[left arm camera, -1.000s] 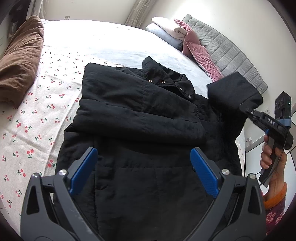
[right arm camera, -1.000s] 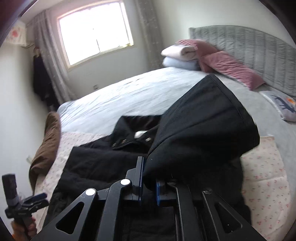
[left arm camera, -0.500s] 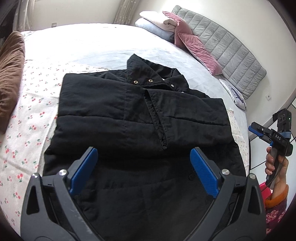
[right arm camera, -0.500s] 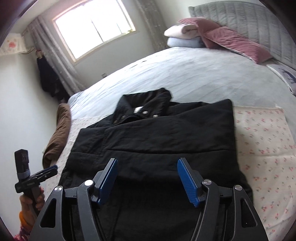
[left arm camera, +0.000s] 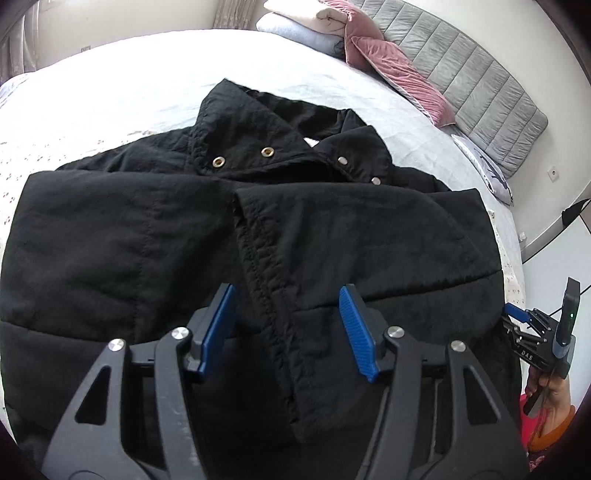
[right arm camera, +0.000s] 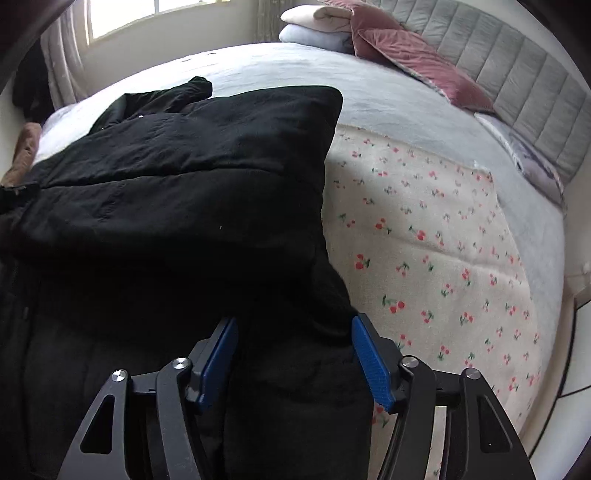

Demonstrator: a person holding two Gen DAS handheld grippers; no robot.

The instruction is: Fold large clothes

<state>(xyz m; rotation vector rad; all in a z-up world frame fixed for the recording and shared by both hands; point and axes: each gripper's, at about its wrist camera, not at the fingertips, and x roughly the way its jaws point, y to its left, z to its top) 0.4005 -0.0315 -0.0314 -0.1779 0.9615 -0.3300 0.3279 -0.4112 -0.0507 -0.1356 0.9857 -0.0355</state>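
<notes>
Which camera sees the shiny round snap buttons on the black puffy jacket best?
The left wrist view. It faces the black puffy jacket from the front, so four shiny round snap buttons show clearly along its collar. The right wrist view sees the jacket from the side, where only a tiny glint near the collar shows.

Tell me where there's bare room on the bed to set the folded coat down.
Free: the cherry-print sheet between the black coat and the grey headboard, and the pale bedspread beyond the collar. Crowded: the pink cushions and stacked pillows by the headboard.
</notes>
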